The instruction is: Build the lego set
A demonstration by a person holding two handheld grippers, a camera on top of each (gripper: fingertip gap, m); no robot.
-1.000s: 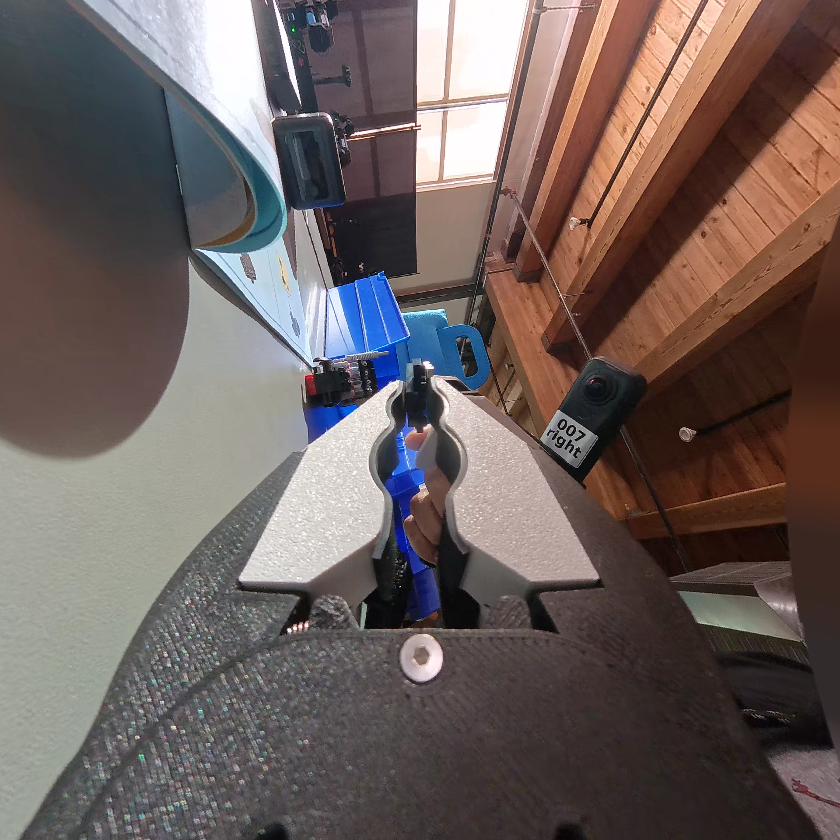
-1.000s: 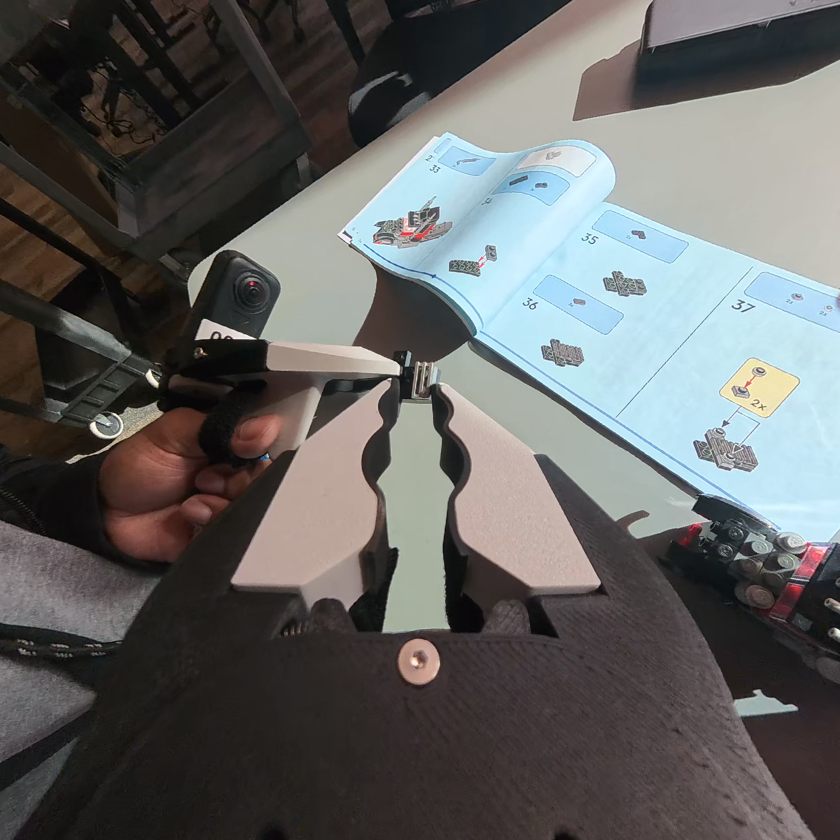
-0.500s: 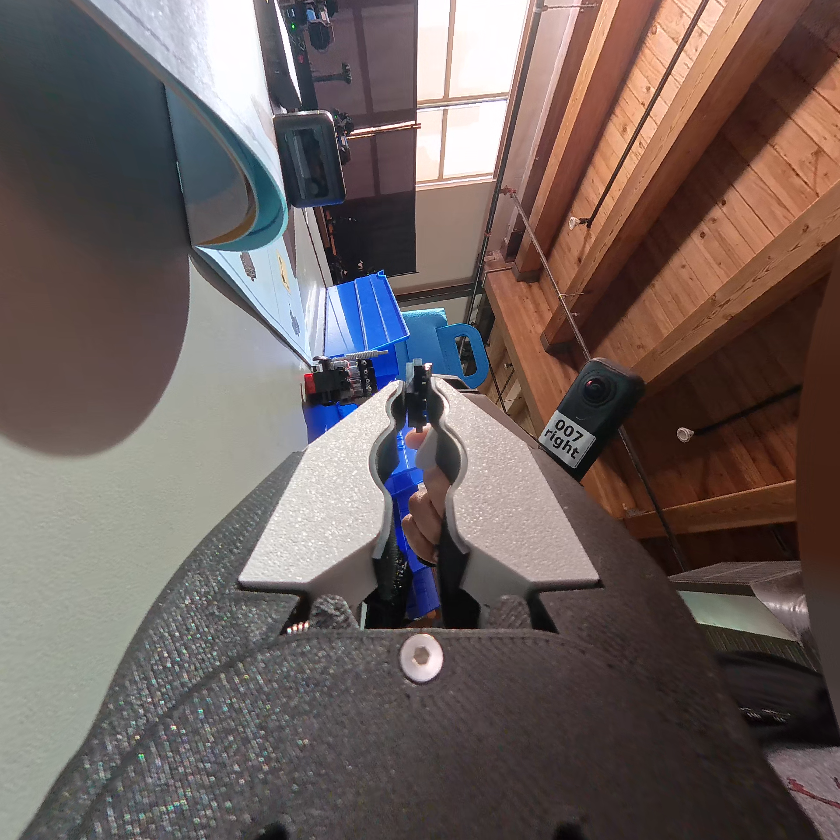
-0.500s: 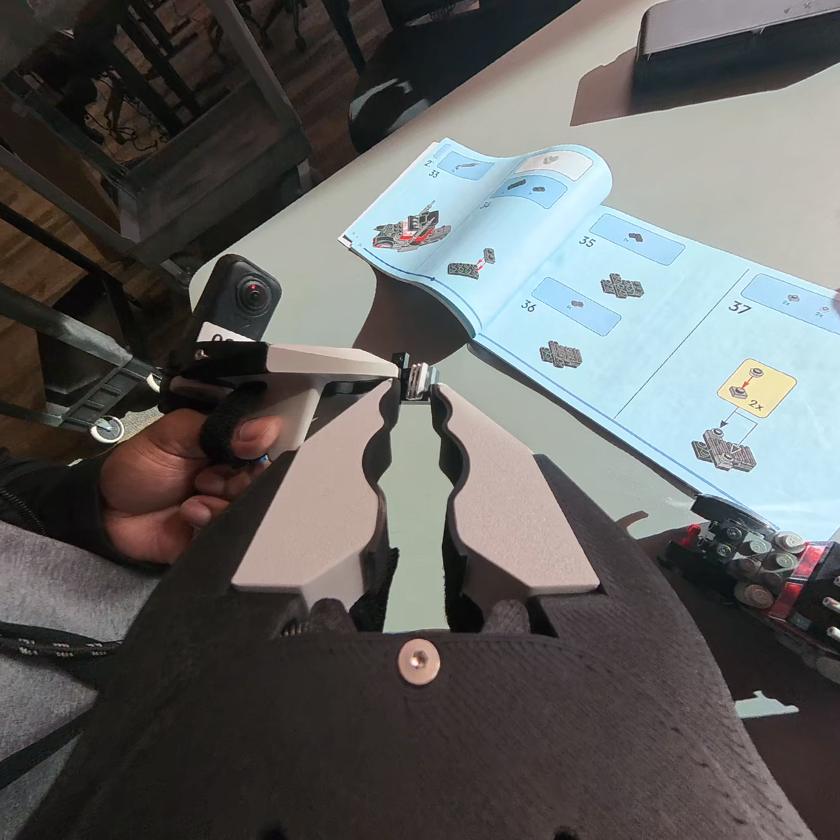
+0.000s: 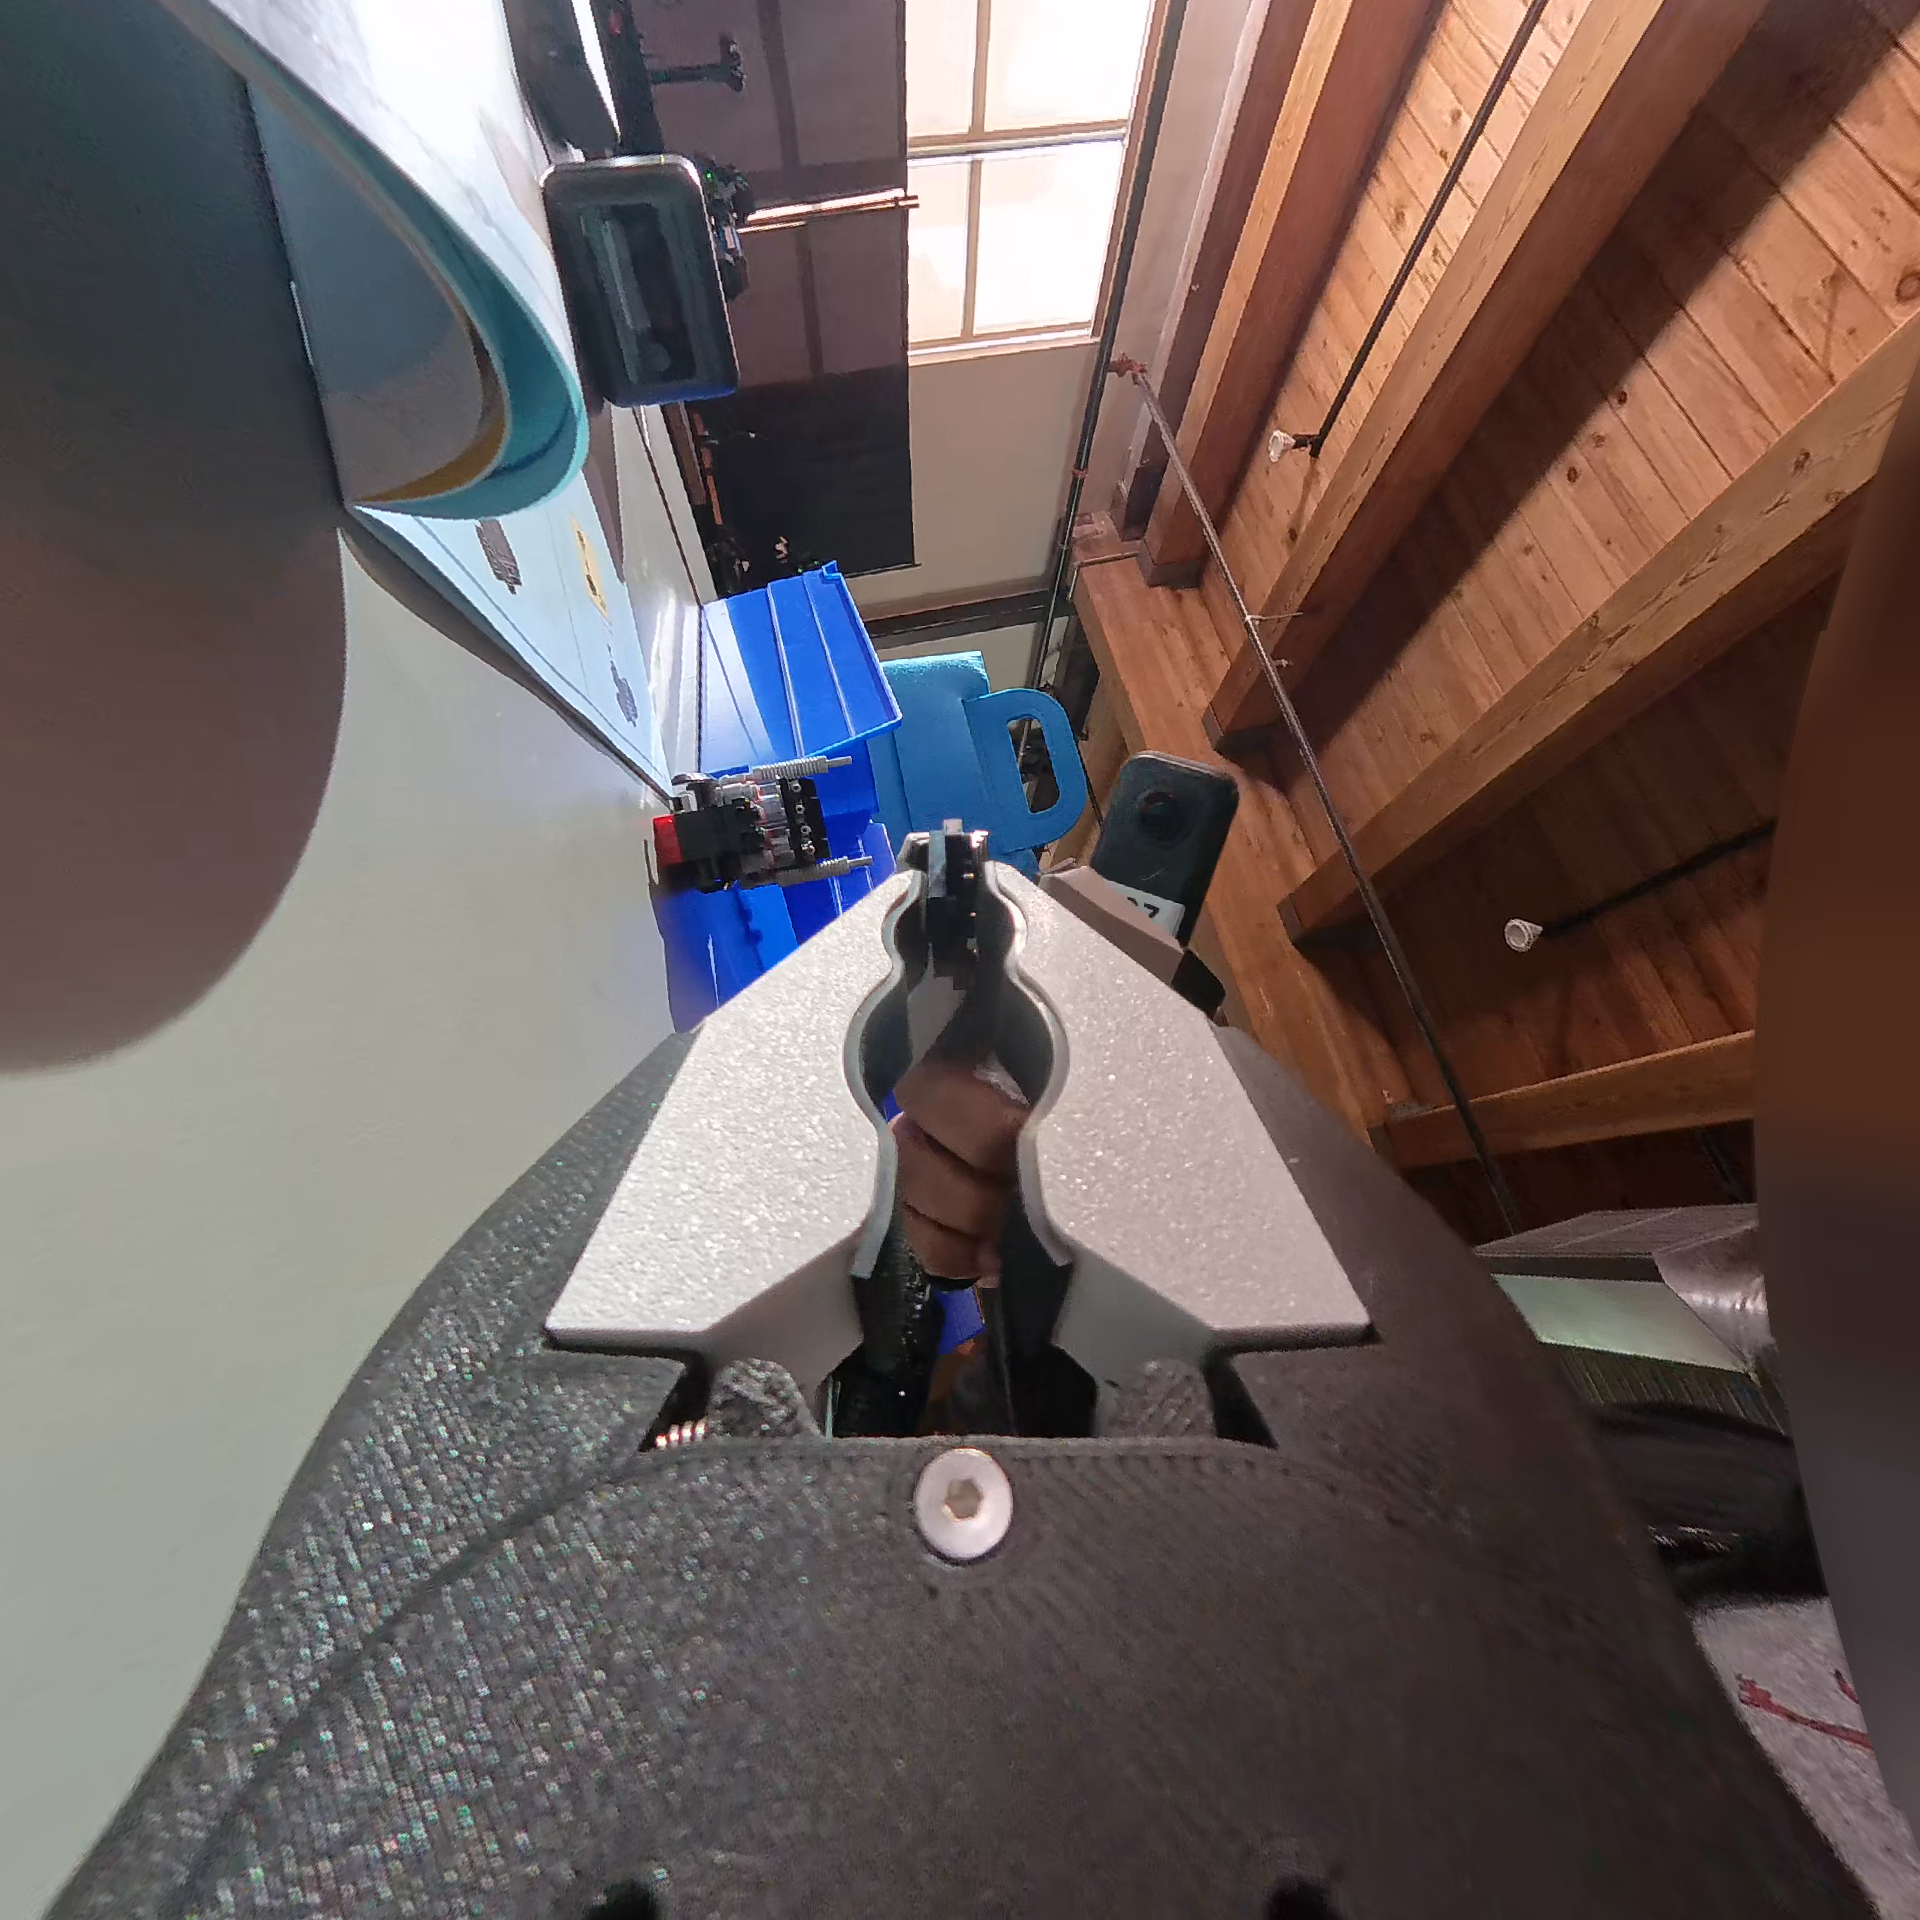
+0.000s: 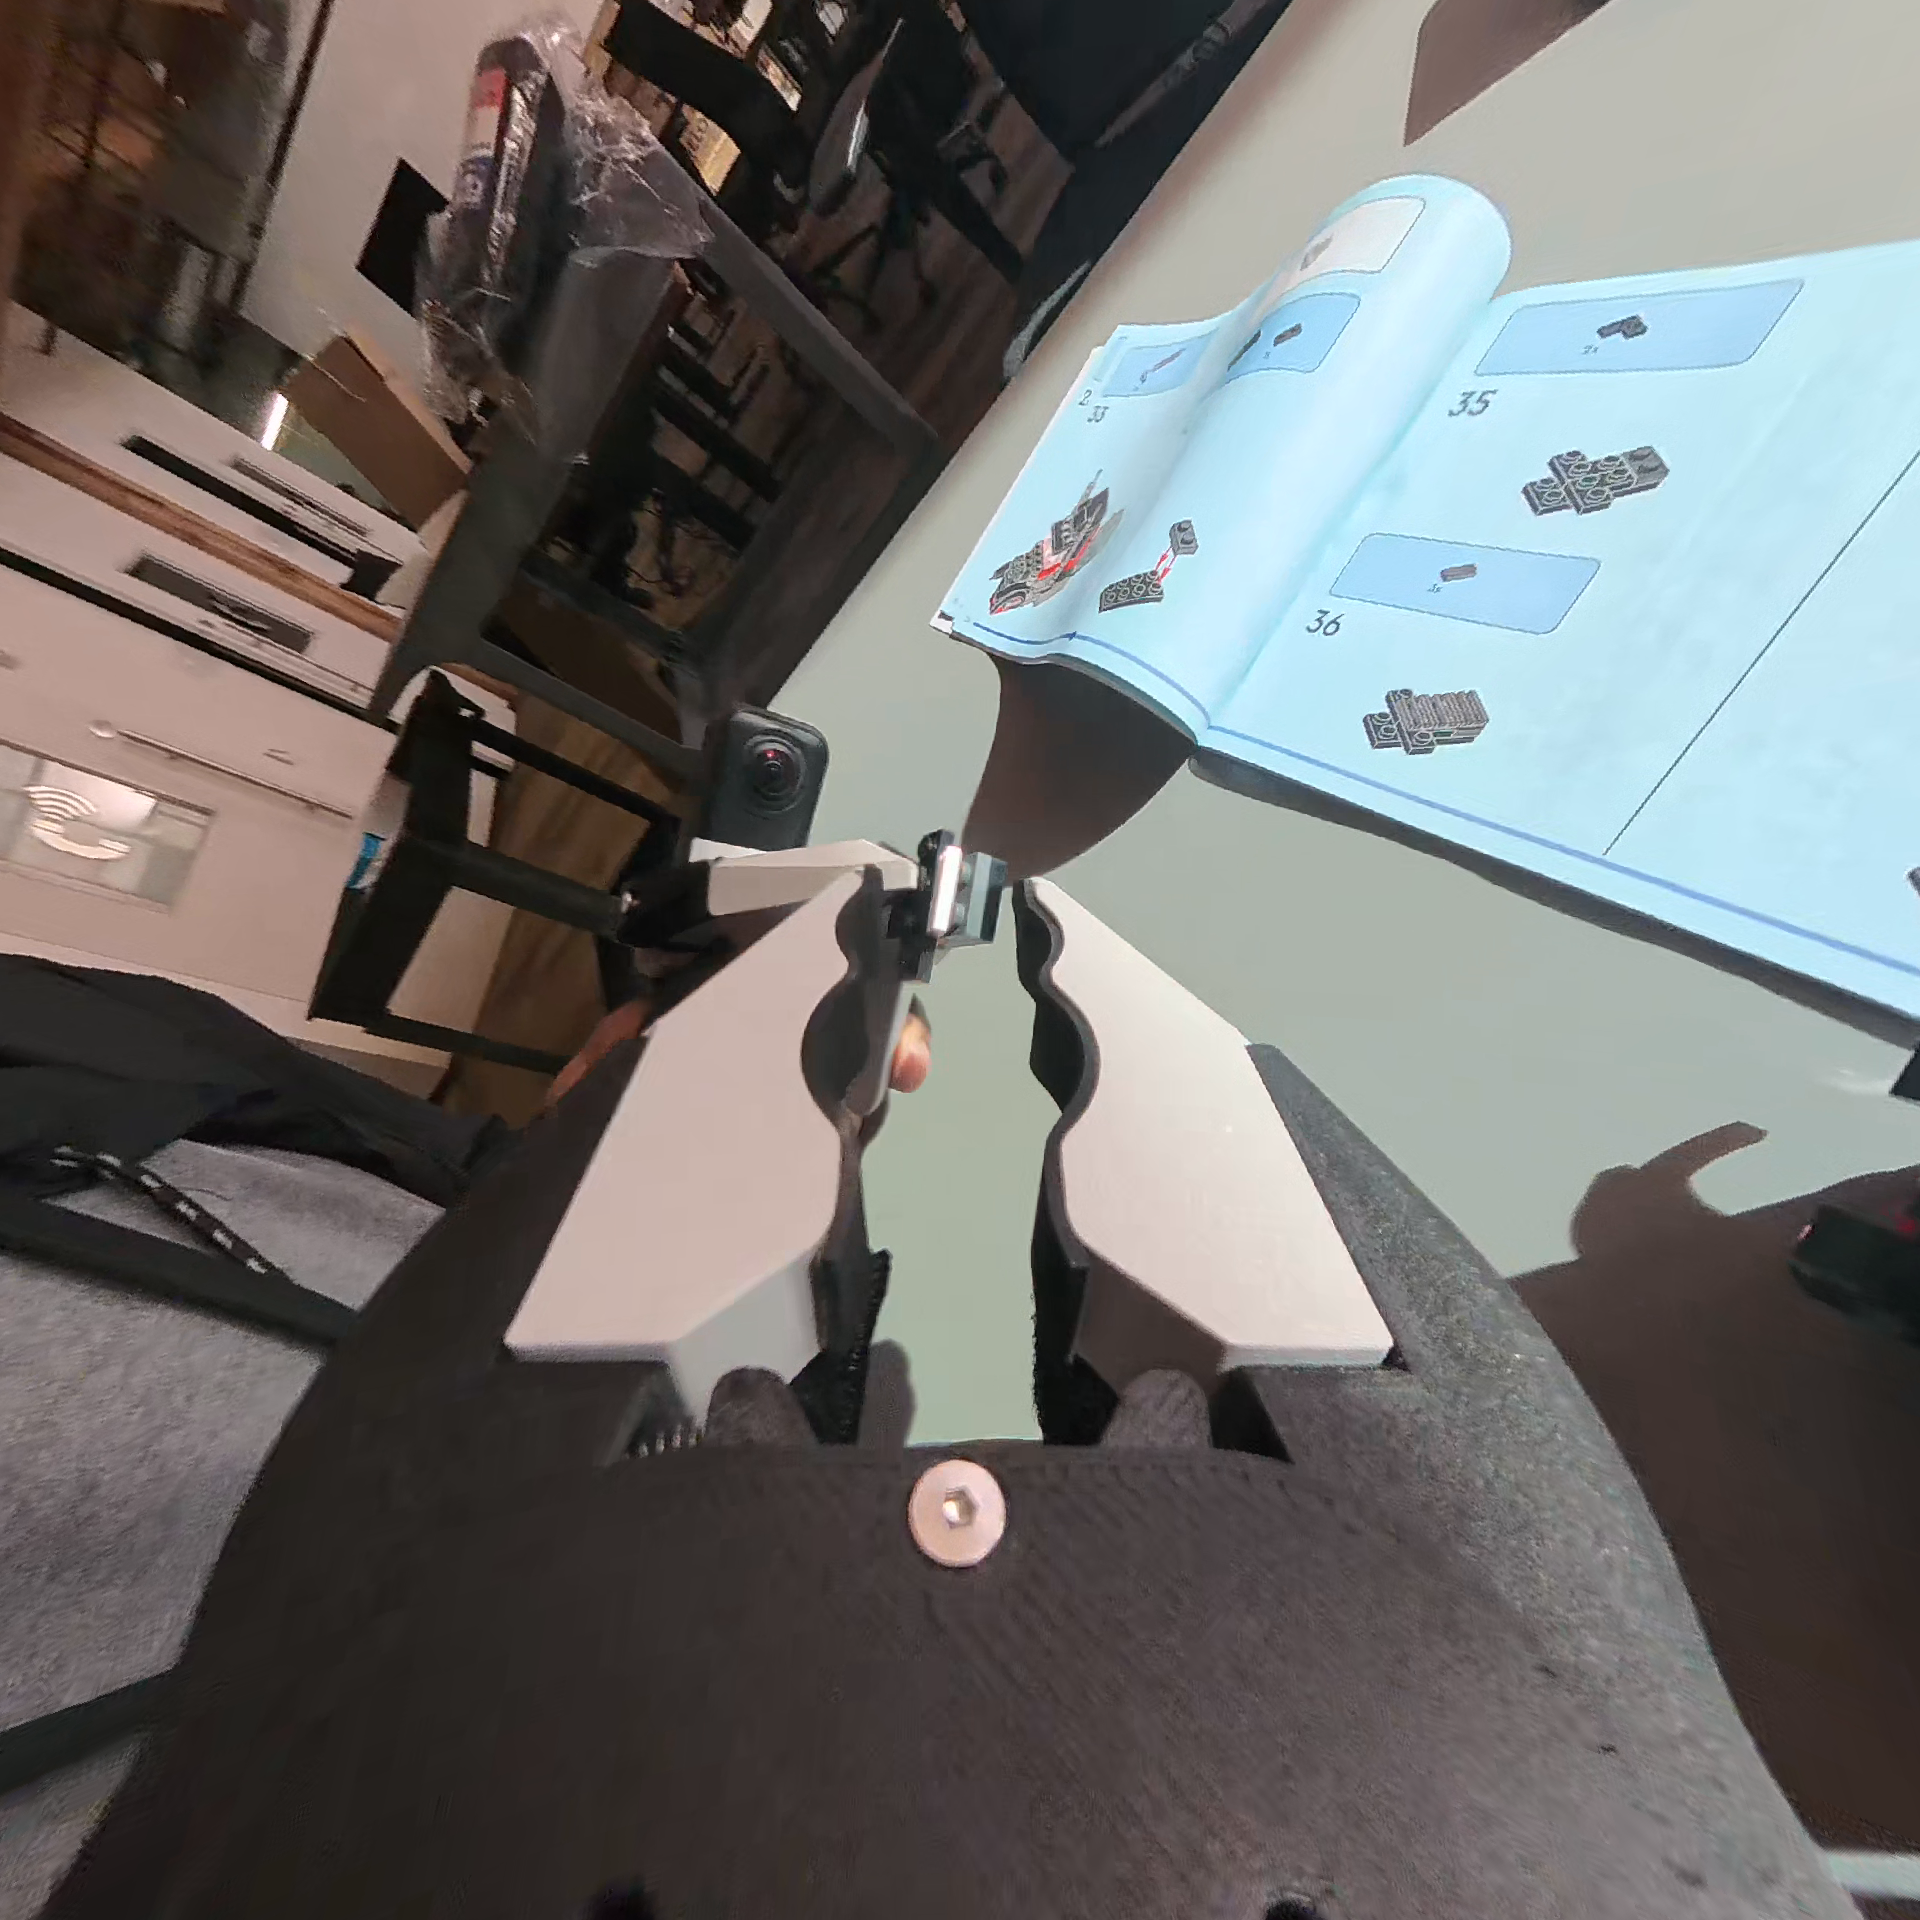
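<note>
My left gripper [image 5: 948, 868] is shut on a small black and grey lego piece [image 5: 951, 883], held up above the table. In the right wrist view the left gripper's grey fingers [image 6: 800, 873] come in from the left with the piece [image 6: 956, 899] at their tips. My right gripper [image 6: 951, 894] is open, its two fingertips on either side of the piece; the right fingertip stands just clear of it. The black and red lego model [image 5: 743, 831] lies on the table; only its edge [image 6: 1860, 1247] shows in the right wrist view.
The open light-blue instruction booklet [image 6: 1558, 520] lies on the grey table [image 6: 1351, 1018] beyond the grippers. A blue bin [image 5: 800, 665] stands behind the model. The right gripper's camera [image 5: 1164, 831] sits close behind the piece. The table's edge and dark furniture [image 6: 623, 416] lie to the left. Only a small space, under 4 cm, lies between the two pairs of fingers.
The right gripper has rolled and come closer to the left gripper, and its fingers stand wider apart around the piece. The left gripper still holds the piece.
</note>
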